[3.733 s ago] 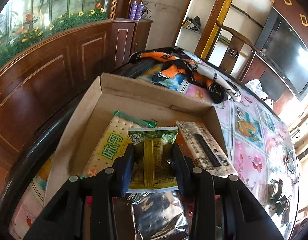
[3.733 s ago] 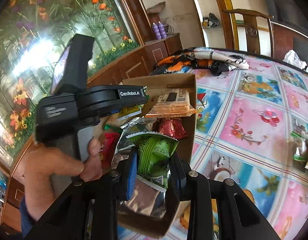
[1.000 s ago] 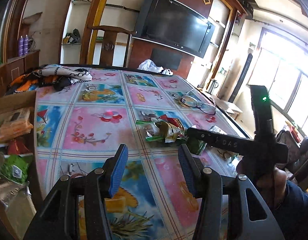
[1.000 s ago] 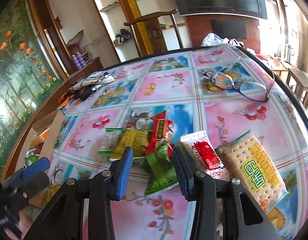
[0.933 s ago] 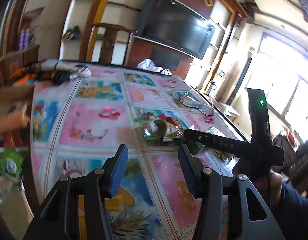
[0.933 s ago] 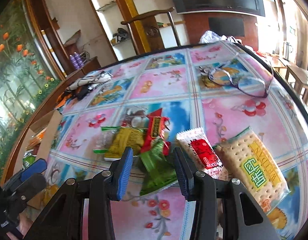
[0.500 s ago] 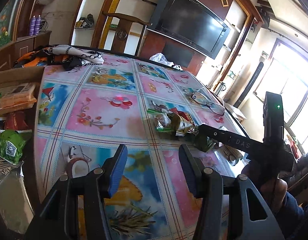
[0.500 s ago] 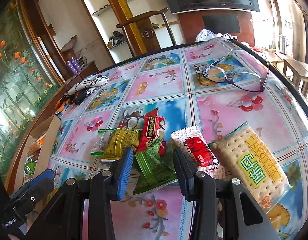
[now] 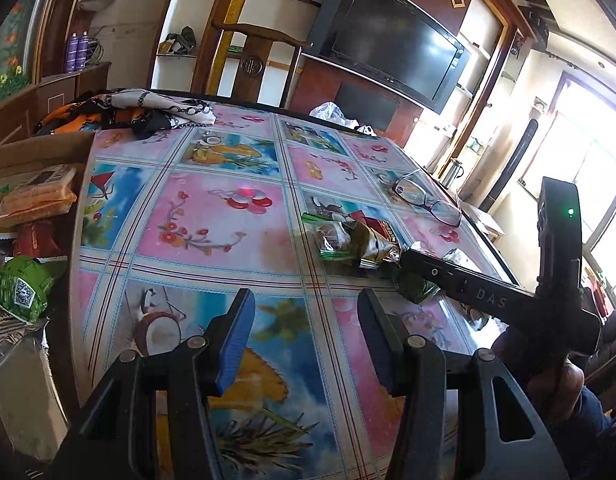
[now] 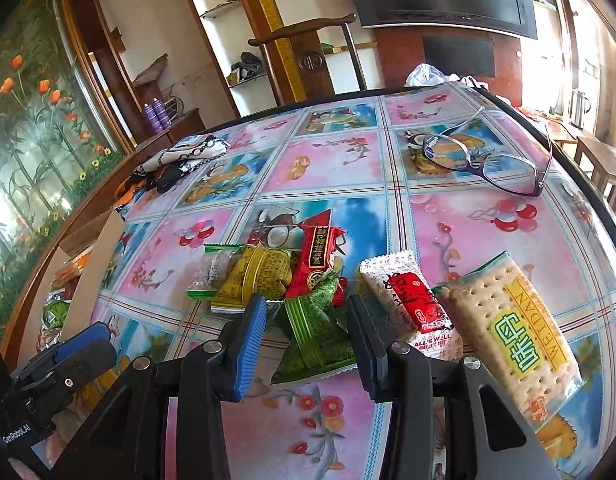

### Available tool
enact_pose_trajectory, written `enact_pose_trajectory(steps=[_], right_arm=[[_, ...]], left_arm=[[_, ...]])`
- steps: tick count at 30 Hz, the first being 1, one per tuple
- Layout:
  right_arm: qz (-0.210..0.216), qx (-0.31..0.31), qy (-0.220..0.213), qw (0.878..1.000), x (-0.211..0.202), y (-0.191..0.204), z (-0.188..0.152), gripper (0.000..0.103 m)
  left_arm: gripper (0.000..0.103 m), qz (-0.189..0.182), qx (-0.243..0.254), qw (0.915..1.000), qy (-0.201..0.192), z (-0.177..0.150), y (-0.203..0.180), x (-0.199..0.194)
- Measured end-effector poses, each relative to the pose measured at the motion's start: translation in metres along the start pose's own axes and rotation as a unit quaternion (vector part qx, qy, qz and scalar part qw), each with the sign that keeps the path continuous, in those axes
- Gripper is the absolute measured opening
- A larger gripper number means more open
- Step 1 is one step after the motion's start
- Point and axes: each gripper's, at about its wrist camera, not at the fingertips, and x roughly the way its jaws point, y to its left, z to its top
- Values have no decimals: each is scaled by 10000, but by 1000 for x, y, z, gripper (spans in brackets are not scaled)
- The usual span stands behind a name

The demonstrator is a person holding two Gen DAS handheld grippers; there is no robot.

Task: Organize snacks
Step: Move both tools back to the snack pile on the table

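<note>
Hovering over the loose pile of snacks, the right gripper [image 10: 306, 326] has its jaws apart with the green packet [image 10: 313, 330] lying between them; the pads do not appear to press on it, so nothing is held. That packet looks like the one to take in this step. It overlaps the red packet [image 10: 317, 260] just ahead of the fingertips and the yellow-green packet [image 10: 256, 276] ahead and to the left of them, so the grip should probably land on the near, free end of the green wrapper, where no neighbour can get caught. Lowering until both pads flank the packet's body, not only its crimped edge, should hold better, since thin foil is likely to slip or crumple.

Off the right finger lie the white and red packet [image 10: 413, 304] and, further right, the cracker pack [image 10: 515, 328], both clear of the jaws.

The left gripper [image 9: 304, 340] stands open and empty above the patterned tablecloth [image 9: 212, 216], with the pile well ahead and to its right. The cardboard box [image 9: 40, 148], already holding several snacks, sits off its left finger; this is probably where the green packet belongs. The eyeglasses [image 10: 483, 158] lie well beyond the pile and need avoiding
</note>
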Motion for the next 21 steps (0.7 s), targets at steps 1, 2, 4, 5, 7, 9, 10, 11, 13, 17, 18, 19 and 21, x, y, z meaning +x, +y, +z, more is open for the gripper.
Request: enact_pose_trajectory(steps=[1,2,4,5,7,9,10,11,13,17,18,19,21], right_arm=[[-21,-44,6,10000,0,1,0,44],[-32,-88,9,10000,0,3,-1,44],[-46,-169,7,9998,-1,6,-2,44],[-54,-188,11,9998,-1,7,-2,44],[-72,-207,9,9998,-1,8,-2,44],[-118,-225,33,9997,-1,8,-2,44],[-160,-240,45,9996,0,8,-2,44],[-168,-239,45,9996,0,8,-2,44],[-211,-187,60,9996,2,6,0,44],[-241,-93,216,9994,10,-1,4,44],[-243,-43,266,9993,12,-3,4,44],[-293,-31,305,9991,14,-3,5,44],[-256,-114,366,9989,17,0,5,44]], left_arm=[[52,11,-2,10000,23,0,0,0],[52,28,-5,10000,34,-1,0,1],[52,40,-10,10000,45,-1,0,1],[52,52,-10,10000,66,-2,0,1],[52,16,-12,10000,81,-2,1,2],[52,52,-45,9999,98,-1,1,3],[52,10,-31,9999,106,-1,1,4],[52,-13,-24,9999,115,-1,2,4],[52,20,-75,9999,80,0,3,5],[52,24,-151,9998,134,1,7,8],[52,-16,-142,9997,210,1,7,11],[52,22,-122,9996,262,1,6,13],[52,21,-66,9992,388,1,4,18]])
